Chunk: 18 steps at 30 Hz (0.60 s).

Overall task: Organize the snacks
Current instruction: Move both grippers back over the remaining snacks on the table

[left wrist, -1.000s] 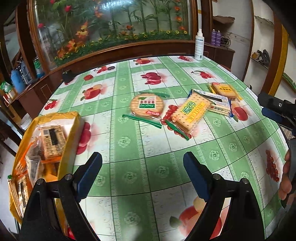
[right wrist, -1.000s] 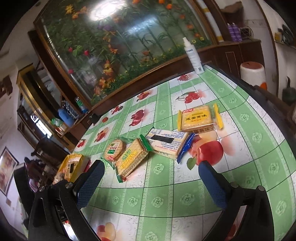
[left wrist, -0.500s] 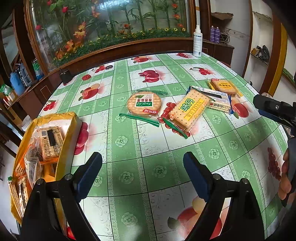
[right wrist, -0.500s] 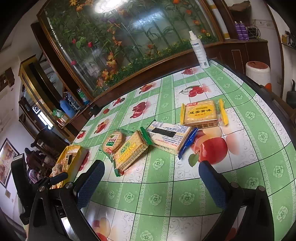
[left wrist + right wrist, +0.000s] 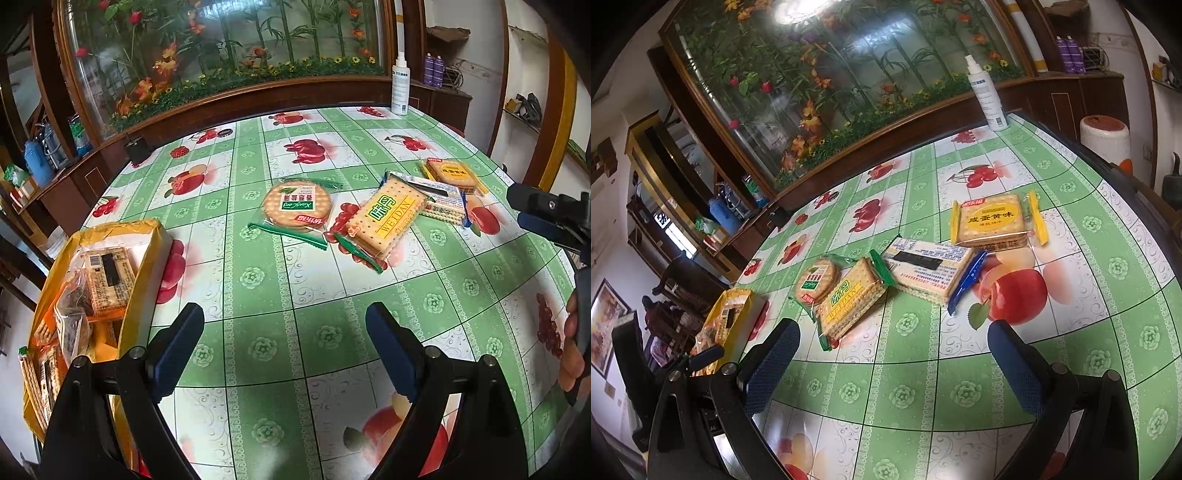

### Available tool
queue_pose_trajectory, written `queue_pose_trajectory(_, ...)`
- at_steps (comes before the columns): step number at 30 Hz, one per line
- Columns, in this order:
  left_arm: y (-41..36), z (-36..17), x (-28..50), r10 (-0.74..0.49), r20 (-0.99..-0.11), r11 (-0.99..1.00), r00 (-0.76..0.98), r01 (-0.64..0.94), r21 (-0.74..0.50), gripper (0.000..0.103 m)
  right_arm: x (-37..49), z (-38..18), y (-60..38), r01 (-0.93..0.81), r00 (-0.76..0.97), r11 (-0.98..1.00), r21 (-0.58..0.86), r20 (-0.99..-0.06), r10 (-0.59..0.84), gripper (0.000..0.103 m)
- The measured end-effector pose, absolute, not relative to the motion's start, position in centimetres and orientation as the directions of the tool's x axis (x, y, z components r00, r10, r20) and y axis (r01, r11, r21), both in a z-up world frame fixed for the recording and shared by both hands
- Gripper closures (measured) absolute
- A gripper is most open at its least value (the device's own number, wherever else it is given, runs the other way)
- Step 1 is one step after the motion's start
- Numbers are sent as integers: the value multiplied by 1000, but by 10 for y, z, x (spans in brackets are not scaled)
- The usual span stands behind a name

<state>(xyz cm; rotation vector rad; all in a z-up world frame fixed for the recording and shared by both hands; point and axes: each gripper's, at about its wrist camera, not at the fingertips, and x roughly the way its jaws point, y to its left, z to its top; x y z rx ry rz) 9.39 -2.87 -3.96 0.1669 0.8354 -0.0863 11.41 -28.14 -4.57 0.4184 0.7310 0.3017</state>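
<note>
Several cracker packs lie on the table: a round green pack [image 5: 297,208] [image 5: 816,279], a yellow Weidan pack [image 5: 384,220] [image 5: 849,301], a white pack with a blue end [image 5: 439,201] [image 5: 932,269] and a yellow square pack [image 5: 452,173] [image 5: 993,221]. A yellow box [image 5: 146,258] [image 5: 737,321] at the table's left edge holds several snack packs. My left gripper [image 5: 284,338] is open and empty, above the table short of the packs. My right gripper [image 5: 894,362] is open and empty, also short of them.
The round table has a green fruit-print cloth [image 5: 258,350]. A white spray bottle [image 5: 400,88] [image 5: 986,98] stands at the far edge. A wooden cabinet with flower glass [image 5: 221,55] runs behind. The right gripper's finger [image 5: 543,210] shows at the right of the left wrist view.
Both grippers have drifted slightly nearer the packs and both stay open. The packs and the box have not moved.
</note>
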Motion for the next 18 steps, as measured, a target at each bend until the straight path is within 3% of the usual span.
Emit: queue_pose_trajectory(18,-23,-48,99,-31,-764,985,645,150,87,13,155,-31,-306,-81,743,891,447,-569,353,0)
